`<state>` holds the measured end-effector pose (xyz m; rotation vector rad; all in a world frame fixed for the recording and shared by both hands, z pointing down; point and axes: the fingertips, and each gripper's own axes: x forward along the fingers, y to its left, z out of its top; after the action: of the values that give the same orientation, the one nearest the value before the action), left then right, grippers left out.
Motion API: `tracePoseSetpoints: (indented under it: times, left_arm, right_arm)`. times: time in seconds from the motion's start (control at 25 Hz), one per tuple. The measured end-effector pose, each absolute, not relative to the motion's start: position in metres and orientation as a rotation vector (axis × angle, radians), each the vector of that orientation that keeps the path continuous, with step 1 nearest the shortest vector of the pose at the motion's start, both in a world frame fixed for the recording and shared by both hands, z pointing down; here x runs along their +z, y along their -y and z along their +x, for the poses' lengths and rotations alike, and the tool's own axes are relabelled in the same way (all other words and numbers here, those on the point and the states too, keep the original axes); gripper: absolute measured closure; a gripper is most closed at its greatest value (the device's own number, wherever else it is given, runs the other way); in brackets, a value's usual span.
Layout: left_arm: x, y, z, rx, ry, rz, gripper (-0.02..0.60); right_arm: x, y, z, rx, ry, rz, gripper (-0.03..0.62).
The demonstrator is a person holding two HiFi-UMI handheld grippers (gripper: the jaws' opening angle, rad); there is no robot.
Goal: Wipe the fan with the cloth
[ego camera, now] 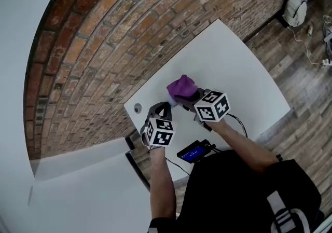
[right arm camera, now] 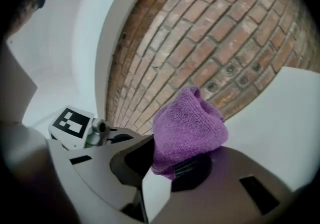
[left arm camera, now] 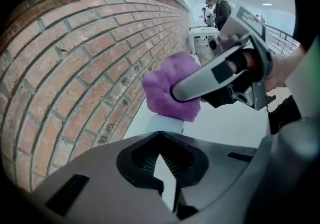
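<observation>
My right gripper [ego camera: 190,97] is shut on a bunched purple cloth [ego camera: 182,87], held above the white table [ego camera: 233,71] near the brick wall. In the right gripper view the cloth [right arm camera: 187,128] bulges up out of the right gripper [right arm camera: 172,169]. Under the cloth, a small white rounded body, the fan [left arm camera: 165,123], shows just past the tips of my left gripper [left arm camera: 162,143], whose jaws are shut. I cannot tell whether those tips touch the fan. In the head view the left gripper [ego camera: 165,107] points down beside the cloth.
The brick wall [ego camera: 104,35] runs along the table's far edge. A round grommet [ego camera: 137,107] sits in the tabletop to the left. A device with a blue screen [ego camera: 194,152] lies at the near edge. A white bag [ego camera: 294,10] rests on the floor far right.
</observation>
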<state>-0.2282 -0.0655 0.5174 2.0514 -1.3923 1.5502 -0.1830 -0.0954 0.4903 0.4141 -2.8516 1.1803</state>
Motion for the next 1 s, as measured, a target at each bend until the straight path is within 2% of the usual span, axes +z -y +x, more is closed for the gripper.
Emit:
tracePoseSetpoints:
  times: [0.16,0.32,0.56,0.72,0.84,1.0]
  left_arm:
    - [0.518,0.063,-0.228,1.55,1.392,2.045,0.589]
    - [0.518,0.064,-0.228,1.554,1.386,2.047,0.589]
    - [0.518,0.064,-0.229,1.543,1.396,2.044,0.589]
    - [0.517,0.064,-0.228,1.531,1.401,2.046,0.589]
    - [0.517,0.065,-0.228,1.535,1.403,2.045,0.589]
    - [0.517,0.064,-0.227,1.538,1.395,2.044,0.589]
  right_arm:
    - [0.492,0.077,-0.202,1.003,2.872,0.366,0.525]
    - [0.534,0.096,-0.185,1.264,2.807,0.552,0.525]
    - [0.625,0.085,-0.183,1.474,2.451,0.51,0.525]
    - [0.593,0.111,-0.17,1.713,2.525,0.552,0.525]
    - [0.555,0.118,-0.182,1.909,2.606,0.376,0.525]
    - [0.578,0.105,-0.195,1.979,2.483,0.315,0.525]
